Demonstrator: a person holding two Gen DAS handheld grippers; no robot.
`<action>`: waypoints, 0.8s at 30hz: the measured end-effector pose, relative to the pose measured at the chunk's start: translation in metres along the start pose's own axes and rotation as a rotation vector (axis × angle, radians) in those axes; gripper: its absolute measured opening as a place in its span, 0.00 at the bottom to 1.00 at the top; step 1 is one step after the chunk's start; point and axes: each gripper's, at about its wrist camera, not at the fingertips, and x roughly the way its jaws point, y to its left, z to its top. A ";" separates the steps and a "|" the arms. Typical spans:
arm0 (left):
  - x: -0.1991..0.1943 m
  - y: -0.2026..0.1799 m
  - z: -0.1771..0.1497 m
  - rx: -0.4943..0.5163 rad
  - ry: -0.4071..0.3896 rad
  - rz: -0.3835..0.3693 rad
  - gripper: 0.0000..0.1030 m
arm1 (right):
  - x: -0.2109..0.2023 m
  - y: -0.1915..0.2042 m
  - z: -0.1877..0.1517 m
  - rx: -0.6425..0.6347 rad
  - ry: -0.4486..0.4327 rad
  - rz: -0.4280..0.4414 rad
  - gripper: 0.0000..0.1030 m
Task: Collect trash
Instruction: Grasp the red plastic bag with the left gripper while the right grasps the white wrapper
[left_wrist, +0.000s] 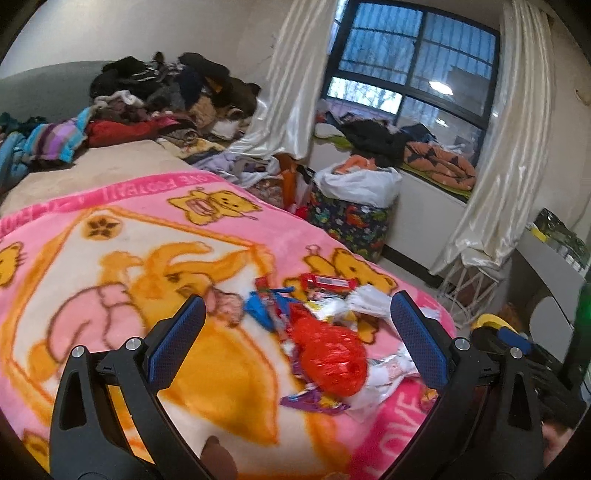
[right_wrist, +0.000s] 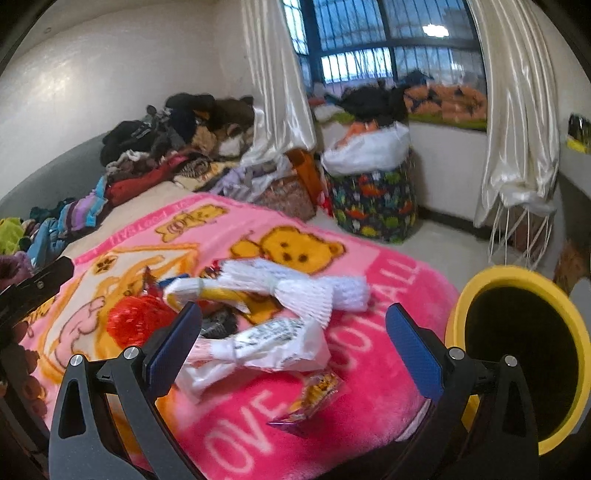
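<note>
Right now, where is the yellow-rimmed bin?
The yellow-rimmed bin shows at the right edge of the right wrist view, beside the corner of the pink bear blanket, just right of the open right hand-held gripper.

Bluish daylight enters by the window (left_wrist: 413, 62) far beyond the fingers (left_wrist: 184, 343); a lamp glares in its glass. Motion blur smears everything; fisheye edges bend and darken.

A bed carries a pink bear-print blanket (right_wrist: 332, 376) strewn with trash — a red crinkled wrapper (left_wrist: 327, 356) at the pile's centre, white wrappers (right_wrist: 273, 343) toward 3 o'clock, a small purple packet (right_wrist: 310, 398) at 5 — and heaped clothes (left_wrist: 166, 96) at 11.
</note>
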 end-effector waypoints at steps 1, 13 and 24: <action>0.004 -0.004 0.000 0.013 0.009 -0.013 0.90 | 0.005 -0.005 0.000 0.017 0.028 0.007 0.94; 0.052 -0.025 -0.020 0.033 0.189 -0.036 0.63 | 0.068 -0.021 -0.010 0.114 0.325 0.118 0.59; 0.046 -0.027 -0.019 0.052 0.187 -0.046 0.13 | 0.044 -0.027 -0.006 0.137 0.259 0.175 0.14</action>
